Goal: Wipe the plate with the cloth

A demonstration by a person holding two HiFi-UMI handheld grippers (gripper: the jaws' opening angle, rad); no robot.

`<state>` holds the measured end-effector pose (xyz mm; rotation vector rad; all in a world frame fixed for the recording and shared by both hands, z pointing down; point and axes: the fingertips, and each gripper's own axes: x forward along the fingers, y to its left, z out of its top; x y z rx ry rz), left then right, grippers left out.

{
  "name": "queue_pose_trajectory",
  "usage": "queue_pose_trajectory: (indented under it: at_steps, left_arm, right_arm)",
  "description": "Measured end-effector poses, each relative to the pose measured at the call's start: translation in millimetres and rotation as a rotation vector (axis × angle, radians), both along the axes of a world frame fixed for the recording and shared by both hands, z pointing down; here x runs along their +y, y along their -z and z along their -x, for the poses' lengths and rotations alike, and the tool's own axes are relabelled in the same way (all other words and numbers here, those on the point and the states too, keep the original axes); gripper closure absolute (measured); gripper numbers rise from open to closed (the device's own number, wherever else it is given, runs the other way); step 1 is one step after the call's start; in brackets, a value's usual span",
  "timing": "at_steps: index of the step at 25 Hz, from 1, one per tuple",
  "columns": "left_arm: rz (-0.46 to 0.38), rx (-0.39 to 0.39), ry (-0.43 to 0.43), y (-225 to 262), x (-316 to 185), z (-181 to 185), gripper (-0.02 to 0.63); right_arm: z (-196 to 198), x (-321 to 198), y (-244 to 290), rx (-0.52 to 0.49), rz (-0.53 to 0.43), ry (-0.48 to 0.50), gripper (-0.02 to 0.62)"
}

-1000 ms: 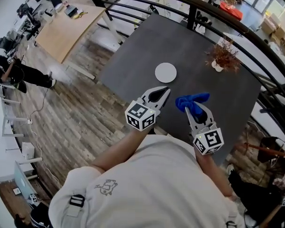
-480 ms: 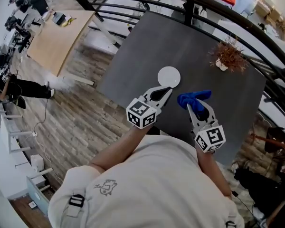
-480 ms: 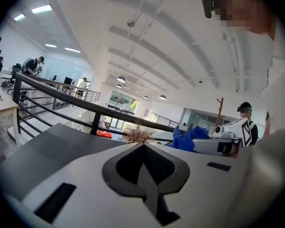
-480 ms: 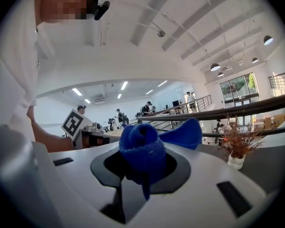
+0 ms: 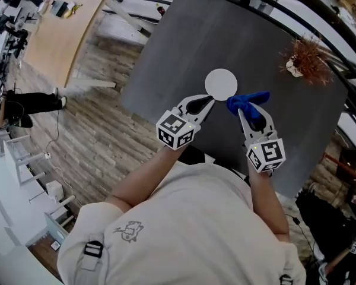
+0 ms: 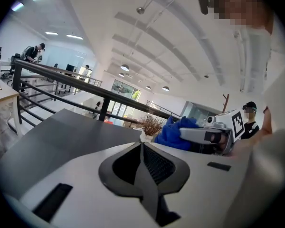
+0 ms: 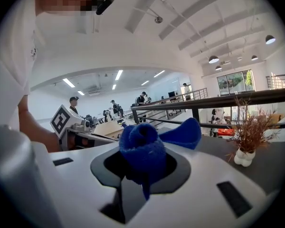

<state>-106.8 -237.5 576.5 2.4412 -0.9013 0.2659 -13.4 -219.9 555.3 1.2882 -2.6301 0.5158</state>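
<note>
Approach step: right gripper (image 5: 243,113) pinches crumpled blue cloth (image 5: 252,98) at 4 o'clock of round white plate (image 5: 221,83); left gripper (image 5: 209,101) pressed together, empty; next, lower cloth onto plate

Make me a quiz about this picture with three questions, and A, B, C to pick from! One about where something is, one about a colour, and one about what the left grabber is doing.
1. Where is the white plate?
A. On the dark table
B. On the wooden floor
C. On a chair

2. What colour is the cloth?
A. Red
B. Blue
C. Yellow

3. How do the jaws of the left gripper stand?
A. Wide open
B. Shut on the cloth
C. Shut with nothing between them

Answers:
1 A: the head view shows the plate lying flat on the dark tabletop.
2 B: the cloth is bright blue in every view.
3 C: the left gripper view shows its jaws meeting, with nothing between them.
</note>
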Motion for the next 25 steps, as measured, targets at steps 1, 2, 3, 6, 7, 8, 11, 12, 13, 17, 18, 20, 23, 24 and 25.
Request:
queue_pose_trajectory:
  at_steps: [1,2,3,6,7,8,11,12,13,17,18,20,23,24,25]
  left_arm:
    - [0.015,-0.009,-0.006,-10,-4,2,0.598]
    - [0.033,-0.018,-0.013,-20,-8,5,0.598]
    - [0.054,-0.029,-0.019,-31,-11,8,0.597]
    - [0.110,-0.060,-0.030,-65,-24,14,0.594]
    - [0.122,-0.069,-0.031,-75,-30,14,0.592]
    - [0.132,-0.078,-0.030,-86,-35,16,0.591]
    - [0.175,-0.103,-0.029,-117,-51,20,0.558]
    - [0.197,-0.109,-0.032,-128,-55,21,0.543]
    - [0.224,-0.115,-0.038,-139,-58,21,0.528]
    - [0.316,-0.145,-0.065,-179,-68,22,0.488]
    - [0.335,-0.153,-0.068,-188,-70,22,0.480]
    - [0.374,-0.169,-0.072,-206,-75,20,0.456]
    - [0.422,-0.180,-0.069,-227,-80,17,0.443]
    - [0.427,-0.183,-0.062,-232,-83,17,0.442]
    - [0.426,-0.189,-0.051,-235,-87,18,0.442]
  right_arm:
    - [0,-6,-11,0.004,0.013,-0.004,0.506]
    - [1,-10,-23,0.004,0.028,-0.008,0.506]
    - [2,-15,-36,0.000,0.046,-0.011,0.506]
    - [2,-26,-77,0.004,0.110,-0.021,0.506]
    - [1,-29,-89,0.008,0.130,-0.023,0.506]
    - [1,-34,-101,0.012,0.147,-0.023,0.506]
    - [1,-47,-130,0.029,0.182,-0.022,0.506]
    - [1,-51,-138,0.034,0.189,-0.025,0.506]
    - [0,-55,-146,0.039,0.197,-0.029,0.506]
    - [-2,-71,-175,0.068,0.222,-0.042,0.506]
    - [-3,-75,-183,0.071,0.228,-0.043,0.506]
    - [-6,-79,-200,0.078,0.244,-0.041,0.506]
    - [-9,-78,-227,0.102,0.278,-0.032,0.506]
    - [-9,-79,-235,0.104,0.286,-0.029,0.506]
    - [-9,-80,-241,0.106,0.291,-0.024,0.506]
